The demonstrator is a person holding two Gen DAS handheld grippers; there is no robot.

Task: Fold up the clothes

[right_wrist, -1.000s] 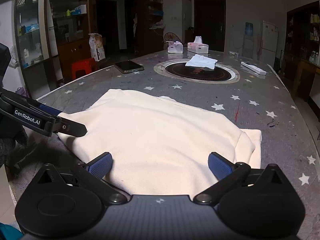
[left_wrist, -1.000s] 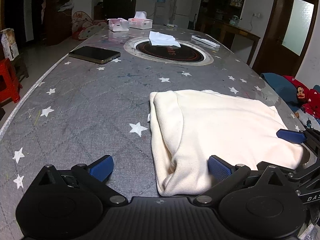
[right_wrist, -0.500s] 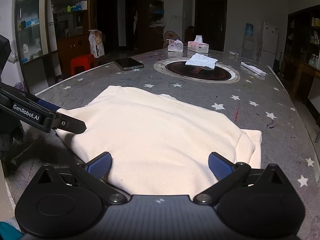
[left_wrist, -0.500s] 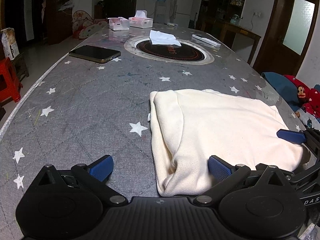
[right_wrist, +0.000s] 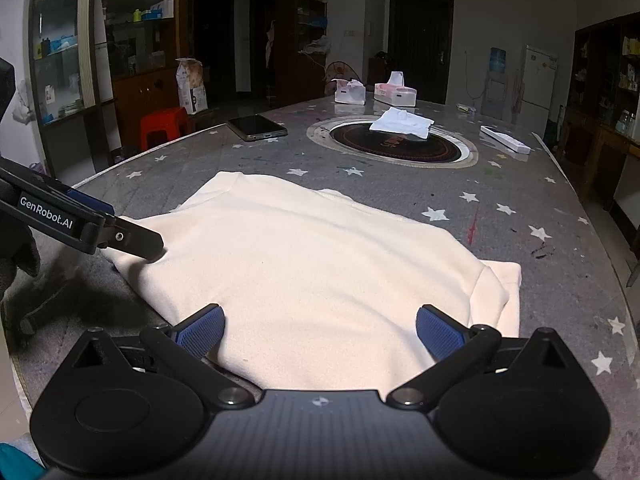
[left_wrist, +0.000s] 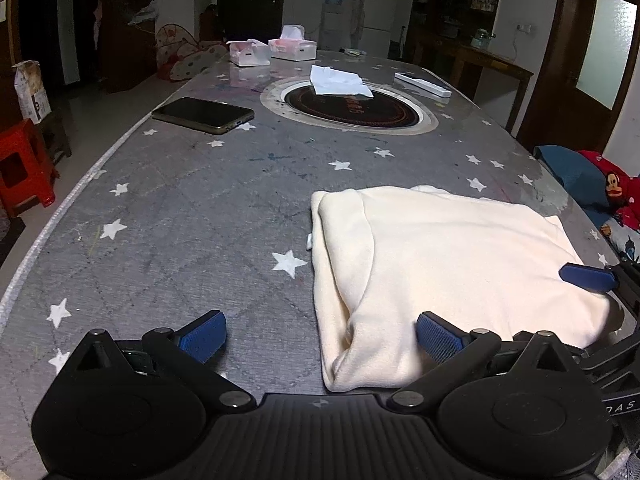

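Note:
A cream garment [left_wrist: 448, 264], folded into a rough rectangle, lies flat on the grey star-patterned table [left_wrist: 180, 208]; it also shows in the right wrist view [right_wrist: 320, 272]. My left gripper [left_wrist: 320, 334] is open at the garment's near left corner, its right finger against the cloth. My right gripper [right_wrist: 320, 328] is open, its jaws spread over the garment's near edge. Each gripper shows at the edge of the other's view, the left one [right_wrist: 120, 236] resting on the cloth's corner. Neither holds anything.
A phone [left_wrist: 202, 114] lies far left. A round inset hotplate [left_wrist: 352, 106] with a white tissue [left_wrist: 338, 80] on it sits mid-table. Two tissue boxes [left_wrist: 272, 48] and a white remote [left_wrist: 422, 84] are at the far end. A red stool [left_wrist: 24, 164] stands left of the table.
Both grippers have drawn back slightly and risen a little; the garment lies unmoved. Both stay open.

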